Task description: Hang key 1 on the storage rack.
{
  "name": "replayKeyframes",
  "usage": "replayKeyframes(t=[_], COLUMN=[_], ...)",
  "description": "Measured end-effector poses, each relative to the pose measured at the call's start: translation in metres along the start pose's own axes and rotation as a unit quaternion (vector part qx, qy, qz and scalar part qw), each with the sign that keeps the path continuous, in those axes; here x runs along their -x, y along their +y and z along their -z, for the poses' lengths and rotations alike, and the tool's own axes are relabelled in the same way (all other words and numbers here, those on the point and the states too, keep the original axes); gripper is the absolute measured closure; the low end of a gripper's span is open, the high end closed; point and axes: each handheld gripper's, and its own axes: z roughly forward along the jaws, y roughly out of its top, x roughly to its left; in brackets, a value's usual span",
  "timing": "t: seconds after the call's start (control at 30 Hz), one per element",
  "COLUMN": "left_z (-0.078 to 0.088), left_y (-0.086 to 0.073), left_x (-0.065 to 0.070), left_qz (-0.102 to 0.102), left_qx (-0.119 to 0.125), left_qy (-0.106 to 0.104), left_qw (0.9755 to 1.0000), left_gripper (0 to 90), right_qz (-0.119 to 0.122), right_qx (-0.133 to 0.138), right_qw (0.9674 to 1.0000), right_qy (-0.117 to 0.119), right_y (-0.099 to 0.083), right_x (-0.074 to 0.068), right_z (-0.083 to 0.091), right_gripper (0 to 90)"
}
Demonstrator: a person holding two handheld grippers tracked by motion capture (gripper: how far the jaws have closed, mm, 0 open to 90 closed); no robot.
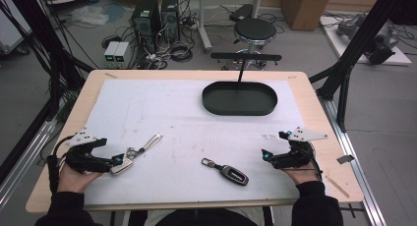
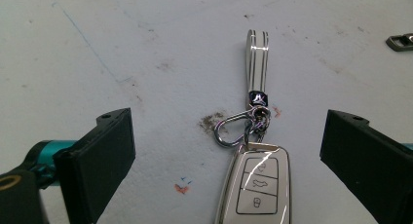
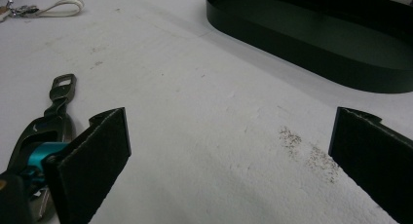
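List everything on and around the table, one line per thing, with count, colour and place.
White key fob: one, white and silver with a strap and clip, near left of the mat, between the left gripper's open jaws, not gripped.
Dark key fob: one, black and grey, near middle of the mat.
Tray: one, black, oval, far right of the mat, nothing in it.
Mat: one, white, stained, covering the table.
Table: one, light wood.
Stool: one, black, on the floor beyond the table.
Computer towers: two, black, on the floor at the back.
Left gripper: one, black, open.
Right gripper: one, black, open, over bare mat.
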Motion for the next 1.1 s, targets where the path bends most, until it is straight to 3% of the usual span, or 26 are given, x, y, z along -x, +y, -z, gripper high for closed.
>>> replayKeyframes(t=[0.57, 0.67, 1.1], left_z=[-0.001, -0.005, -0.024], left_y=[0.001, 0.003, 0.022], left_x=[0.000, 0.000, 0.011], left_qz=[0.004, 0.010, -0.005], left_qx=[0.003, -0.007, -0.049], left_qy=[0.006, -0.014, -0.023], left_qw=[1.0000, 0.9998, 0.9985], left_gripper=[6.3, 6.3, 6.4], right_qz=[-0.006, -0.002, -0.007], right_qx=[-0.020, -0.022, -0.027], right_qw=[0.9998, 0.9997, 0.9996], right_qy=[0.003, 0.003, -0.007], right_y=[-0.004, -0.005, -0.005], right_x=[0.001, 0.001, 0.002], right_z=[-0.005, -0.007, -0.009], right_gripper=[0.8, 0.8, 0.8])
